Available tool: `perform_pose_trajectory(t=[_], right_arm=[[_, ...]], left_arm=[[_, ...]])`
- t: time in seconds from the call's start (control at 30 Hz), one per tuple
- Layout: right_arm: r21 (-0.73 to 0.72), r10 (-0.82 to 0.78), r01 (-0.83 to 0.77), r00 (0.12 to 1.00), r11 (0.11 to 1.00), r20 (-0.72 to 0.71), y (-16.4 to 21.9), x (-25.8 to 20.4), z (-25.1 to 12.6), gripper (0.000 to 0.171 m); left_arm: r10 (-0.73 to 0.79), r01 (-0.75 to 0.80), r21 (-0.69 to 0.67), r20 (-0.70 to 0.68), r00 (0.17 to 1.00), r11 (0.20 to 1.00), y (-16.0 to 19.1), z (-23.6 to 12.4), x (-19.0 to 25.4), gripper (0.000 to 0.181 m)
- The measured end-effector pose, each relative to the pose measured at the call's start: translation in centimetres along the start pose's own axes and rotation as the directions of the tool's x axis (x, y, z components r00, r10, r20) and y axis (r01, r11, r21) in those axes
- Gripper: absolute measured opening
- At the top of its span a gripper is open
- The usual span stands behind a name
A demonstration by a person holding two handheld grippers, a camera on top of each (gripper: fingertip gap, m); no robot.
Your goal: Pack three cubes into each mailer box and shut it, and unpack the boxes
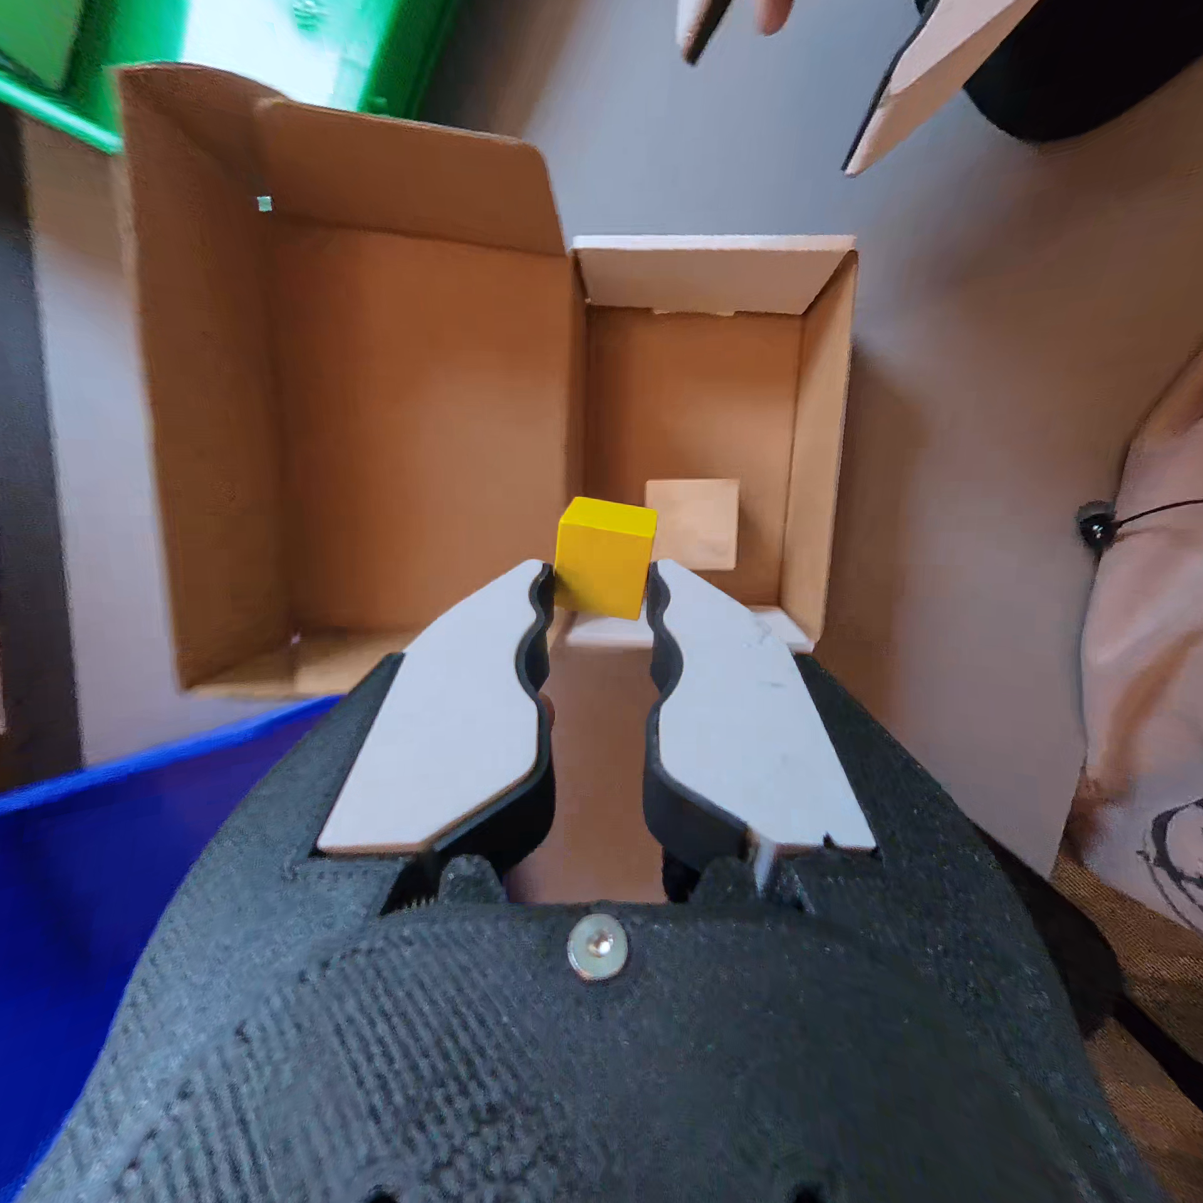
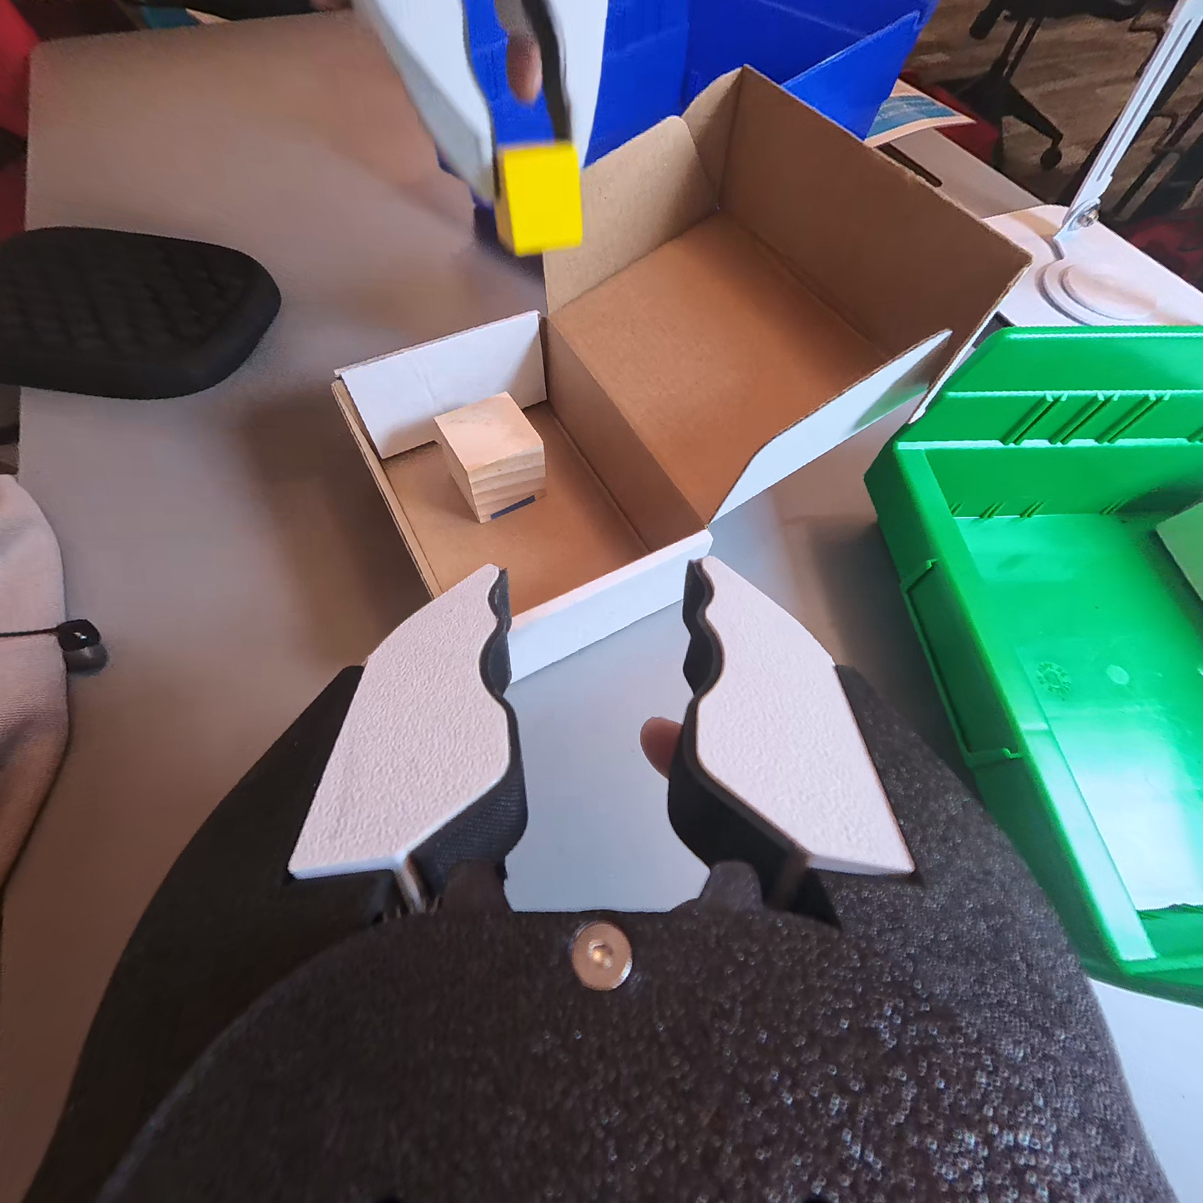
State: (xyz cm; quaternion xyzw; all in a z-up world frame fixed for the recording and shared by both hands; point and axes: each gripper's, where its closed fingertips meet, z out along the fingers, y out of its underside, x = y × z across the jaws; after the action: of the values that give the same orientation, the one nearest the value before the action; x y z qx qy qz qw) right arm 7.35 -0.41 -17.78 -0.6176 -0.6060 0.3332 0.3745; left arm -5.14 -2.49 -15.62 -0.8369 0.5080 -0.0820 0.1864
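Observation:
My left gripper (image 1: 600,573) is shut on a yellow cube (image 1: 605,560) and holds it above the near edge of the open mailer box (image 1: 823,442). A plain wooden cube (image 1: 693,524) lies on the box floor. The box lid (image 1: 364,403) stands open to the left. In the right wrist view the same box (image 2: 605,605) sits ahead with the wooden cube (image 2: 498,459) inside, and the left gripper (image 2: 527,140) hangs above its far side with the yellow cube (image 2: 539,195). My right gripper (image 2: 595,589) is open and empty just in front of the box's white near wall.
A green bin (image 2: 1041,651) stands right of the box; it also shows in the left wrist view (image 1: 71,117). A blue bin (image 2: 748,58) is behind the box, and its edge shows in the left wrist view (image 1: 97,846). A black chair seat (image 2: 124,306) and a lamp base (image 2: 1093,286) sit nearby. My hands' fingertips stand some 15 cm from each other.

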Motion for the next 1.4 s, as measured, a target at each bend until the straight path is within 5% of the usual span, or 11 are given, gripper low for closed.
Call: perform_pose_trajectory(t=[0.33, 0.83, 0.97, 1.17, 1.4], right_arm=[[0.002, 0.019, -0.019, 1.0, 1.0, -0.017, 0.3, 0.7, -0.2, 0.049], [0.026, 0.064, -0.062, 0.997, 0.998, -0.052, 0.6, 2.3, -1.0, 0.048], [0.027, 0.064, -0.063, 0.997, 0.998, -0.052, 0.6, 2.3, -1.1, 0.048], [0.031, 0.065, -0.063, 0.997, 0.998, -0.048, 0.5, 2.2, -1.1, 0.048], [0.025, 0.07, -0.069, 0.997, 0.997, -0.042, 0.6, 2.1, -0.8, 0.048]], left_arm=[[0.004, -0.006, -0.137, -0.015, 1.0, 0.991, -1.9, 8.3, 2.9, 0.027], [0.072, -0.073, -0.192, -0.014, 0.997, 0.979, -1.3, 11.3, 3.9, 0.032], [0.091, -0.089, -0.1, 0.014, 0.996, 0.991, -2.4, 8.9, 3.7, 0.039], [-0.029, 0.014, 0.102, 0.141, 0.99, 0.995, -3.2, -0.1, -1.5, 0.039], [-0.267, 0.249, 0.104, 0.228, 0.936, 0.963, 5.0, -5.3, -11.3, 0.049]])
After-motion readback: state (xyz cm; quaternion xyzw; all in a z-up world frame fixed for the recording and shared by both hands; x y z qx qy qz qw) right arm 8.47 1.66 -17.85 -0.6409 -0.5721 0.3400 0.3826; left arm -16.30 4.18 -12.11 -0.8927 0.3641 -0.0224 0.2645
